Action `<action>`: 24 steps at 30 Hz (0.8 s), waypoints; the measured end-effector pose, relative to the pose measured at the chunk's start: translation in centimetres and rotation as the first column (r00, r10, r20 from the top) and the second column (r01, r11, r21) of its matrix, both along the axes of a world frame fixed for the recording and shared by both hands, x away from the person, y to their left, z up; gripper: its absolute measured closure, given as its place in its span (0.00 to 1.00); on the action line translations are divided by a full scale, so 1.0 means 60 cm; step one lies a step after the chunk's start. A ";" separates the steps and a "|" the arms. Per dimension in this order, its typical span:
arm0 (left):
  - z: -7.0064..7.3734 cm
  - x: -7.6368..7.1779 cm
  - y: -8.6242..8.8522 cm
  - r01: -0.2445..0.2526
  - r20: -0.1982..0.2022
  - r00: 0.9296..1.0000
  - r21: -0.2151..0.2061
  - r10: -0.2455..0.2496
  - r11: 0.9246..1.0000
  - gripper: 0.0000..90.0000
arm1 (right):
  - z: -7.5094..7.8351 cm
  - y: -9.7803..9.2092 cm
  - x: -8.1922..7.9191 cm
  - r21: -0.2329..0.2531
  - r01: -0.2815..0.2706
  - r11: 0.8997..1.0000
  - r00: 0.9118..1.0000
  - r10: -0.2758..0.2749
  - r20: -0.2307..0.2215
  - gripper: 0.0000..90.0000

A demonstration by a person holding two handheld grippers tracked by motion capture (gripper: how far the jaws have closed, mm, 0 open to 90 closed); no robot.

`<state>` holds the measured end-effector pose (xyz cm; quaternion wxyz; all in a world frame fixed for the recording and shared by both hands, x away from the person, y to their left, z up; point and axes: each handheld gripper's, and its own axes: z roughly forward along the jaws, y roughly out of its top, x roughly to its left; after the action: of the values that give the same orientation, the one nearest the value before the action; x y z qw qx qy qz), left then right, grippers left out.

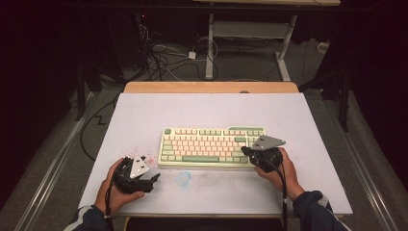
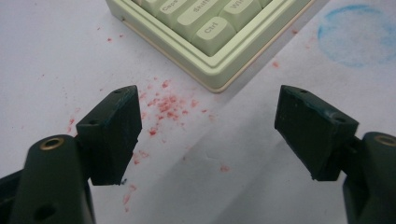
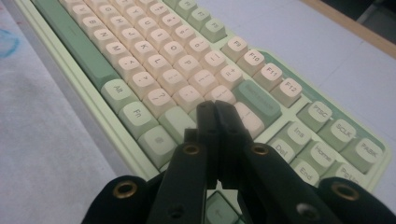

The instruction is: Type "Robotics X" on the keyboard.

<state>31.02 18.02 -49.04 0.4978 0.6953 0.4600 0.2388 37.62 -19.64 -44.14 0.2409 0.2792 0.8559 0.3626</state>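
Observation:
A pale green keyboard [image 1: 211, 147] with cream and green keys lies in the middle of the white table [image 1: 211, 115]. My left gripper [image 1: 153, 180] rests on the table off the keyboard's front left corner [image 2: 217, 77], its jaws wide apart with nothing between them [image 2: 208, 135]. My right gripper [image 1: 246, 151] hovers over the keyboard's right end. In the right gripper view its fingertips [image 3: 215, 112] are pressed together just above the keys [image 3: 187, 93] near the Enter key, holding nothing.
Red speckles [image 2: 163, 105] stain the table beside the left gripper, and a blue smudge [image 1: 183, 178] marks the table in front of the keyboard. A wooden edge [image 1: 211, 87] runs along the table's far side. Cables [image 1: 163, 55] lie on the floor beyond.

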 end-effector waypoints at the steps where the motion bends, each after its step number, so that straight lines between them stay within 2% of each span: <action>1: -0.001 0.001 0.001 -0.003 -0.002 1.000 0.004 0.003 1.000 0.24 | 0.000 0.003 0.004 -0.005 0.002 1.000 1.000 -0.002 -0.007 1.00; 8: -0.003 0.004 0.003 -0.013 -0.015 1.000 -0.005 0.013 1.000 0.24 | -0.006 0.013 0.014 -0.017 -0.016 1.000 0.999 0.016 -0.039 1.00; 14: -0.004 0.004 0.001 -0.007 -0.019 1.000 0.004 0.007 1.000 0.25 | -0.013 0.013 0.017 -0.017 -0.018 1.000 0.998 0.017 -0.064 1.00; 19: -0.003 0.006 0.001 -0.011 -0.016 1.000 -0.003 0.011 1.000 0.25 | -0.021 0.014 0.016 -0.021 -0.024 0.999 0.998 0.023 -0.066 1.00; 22: -0.001 0.006 0.001 -0.025 -0.007 1.000 0.016 0.025 1.000 0.28 | -0.022 0.011 0.015 -0.015 -0.025 1.000 0.998 0.024 -0.065 1.00; 24: 0.000 0.007 0.001 -0.034 -0.013 0.999 0.029 0.034 0.999 0.35 | -0.023 0.010 0.013 -0.011 -0.023 1.000 0.998 0.022 -0.057 1.00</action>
<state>31.44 18.07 -49.02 0.4806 0.6962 0.4717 0.2490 38.42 -19.05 -45.55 0.2140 0.2784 0.8674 0.3524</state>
